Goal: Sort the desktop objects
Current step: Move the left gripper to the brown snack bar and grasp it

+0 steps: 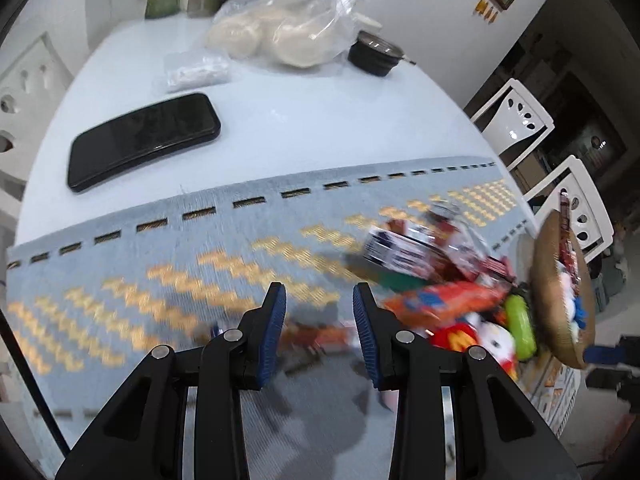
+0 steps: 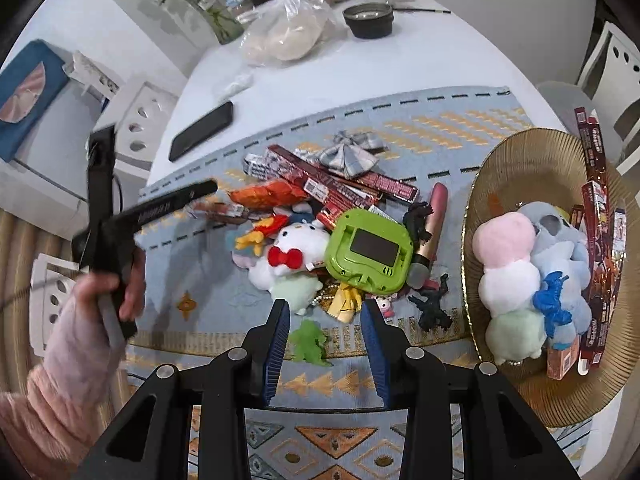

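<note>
A heap of small toys and packets lies on the patterned mat [image 2: 192, 280]: a white cat plush with a red bow [image 2: 300, 244], a green toy device [image 2: 368, 256], long red boxes [image 2: 340, 188] and an orange packet [image 2: 268, 194]. My right gripper [image 2: 325, 312] hangs open above the heap's near edge, over a green dinosaur [image 2: 310, 344]. A golden tray [image 2: 520, 152] on the right holds plush toys and red boxes. My left gripper [image 1: 320, 300] is open and empty over the mat, with a blurred brown packet [image 1: 316, 336] under it. The orange packet [image 1: 440, 300] is to its right.
A black phone [image 1: 140, 140] lies on the white table [image 1: 300, 120] beyond the mat. Further back are a plastic bag of pale lumps [image 1: 288, 32], a dark bowl [image 1: 374, 54] and a vase [image 2: 216, 16]. White chairs [image 1: 516, 120] stand around the table.
</note>
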A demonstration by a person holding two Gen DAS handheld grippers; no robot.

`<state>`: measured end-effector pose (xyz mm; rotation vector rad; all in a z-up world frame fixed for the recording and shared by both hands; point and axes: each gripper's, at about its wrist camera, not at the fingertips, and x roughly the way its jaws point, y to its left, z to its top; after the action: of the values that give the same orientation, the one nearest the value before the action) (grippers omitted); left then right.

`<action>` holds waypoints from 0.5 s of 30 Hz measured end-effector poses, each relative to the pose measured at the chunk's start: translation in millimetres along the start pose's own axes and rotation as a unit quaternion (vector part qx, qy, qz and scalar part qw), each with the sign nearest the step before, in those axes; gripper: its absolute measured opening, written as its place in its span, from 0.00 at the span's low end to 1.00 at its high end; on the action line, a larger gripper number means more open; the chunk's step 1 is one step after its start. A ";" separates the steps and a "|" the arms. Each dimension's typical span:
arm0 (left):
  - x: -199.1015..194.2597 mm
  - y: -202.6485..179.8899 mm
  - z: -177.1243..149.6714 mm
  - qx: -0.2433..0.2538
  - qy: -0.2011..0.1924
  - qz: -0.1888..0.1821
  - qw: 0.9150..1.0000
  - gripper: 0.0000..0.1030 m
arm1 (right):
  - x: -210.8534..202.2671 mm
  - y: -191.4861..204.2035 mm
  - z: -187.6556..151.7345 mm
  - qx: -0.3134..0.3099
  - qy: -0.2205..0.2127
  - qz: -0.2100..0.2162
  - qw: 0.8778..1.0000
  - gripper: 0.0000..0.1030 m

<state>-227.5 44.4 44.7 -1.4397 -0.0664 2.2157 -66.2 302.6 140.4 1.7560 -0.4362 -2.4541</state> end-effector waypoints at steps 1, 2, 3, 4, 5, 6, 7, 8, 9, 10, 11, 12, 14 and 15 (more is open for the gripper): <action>5.5 1.9 1.8 0.002 0.009 -0.002 1.000 0.31 | 3.6 1.1 0.2 -0.003 0.004 -0.004 1.000 0.35; 12.8 4.6 3.3 0.003 0.024 -0.006 1.000 0.31 | 6.6 1.8 0.1 -0.004 0.007 -0.007 1.000 0.35; 17.7 5.9 2.8 0.004 0.039 -0.015 0.999 0.31 | 10.3 2.2 0.8 -0.005 0.011 -0.008 1.000 0.35; 21.7 7.3 1.5 0.005 0.054 -0.022 0.998 0.31 | 13.2 2.4 1.5 -0.004 0.014 -0.008 1.000 0.35; 24.3 8.6 -1.1 0.006 0.066 -0.026 0.997 0.31 | 15.2 2.9 2.1 -0.004 0.015 -0.007 1.000 0.35; 20.7 9.8 -4.7 0.008 0.064 -0.034 0.997 0.31 | 17.0 3.4 3.6 -0.005 0.015 -0.005 1.000 0.35; 19.8 11.9 -7.2 0.003 0.075 -0.046 0.996 0.31 | 19.3 4.2 4.9 -0.006 0.016 -0.004 1.000 0.35; 17.1 15.5 -11.8 -0.006 0.089 -0.067 0.994 0.31 | 21.8 5.8 6.4 -0.008 0.017 -0.002 1.000 0.35; 16.0 17.9 -14.6 -0.012 0.099 -0.080 0.992 0.31 | 24.1 7.2 7.3 -0.010 0.018 0.000 1.000 0.35; 13.5 20.8 -21.5 -0.022 0.118 -0.099 0.988 0.31 | 26.6 9.2 7.7 -0.013 0.019 0.001 1.000 0.35; 10.4 21.5 -27.9 -0.025 0.128 -0.106 0.986 0.31 | 29.8 11.6 7.0 -0.016 0.022 0.005 1.000 0.35; 5.5 19.6 -37.3 -0.020 0.133 -0.105 0.985 0.31 | 32.6 14.1 6.1 -0.020 0.026 0.007 0.999 0.35; -0.6 16.1 -48.2 -0.015 0.134 -0.096 0.986 0.31 | 39.3 18.9 3.6 -0.029 0.033 0.010 0.999 0.35; -1.9 14.5 -51.1 -0.017 0.132 -0.098 0.986 0.31 | 42.3 20.2 2.7 -0.032 0.036 0.010 0.999 0.35</action>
<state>-188.0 19.5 19.4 -1.6575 -0.1505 1.8607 -84.7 273.6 108.3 1.7997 -0.3612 -2.3547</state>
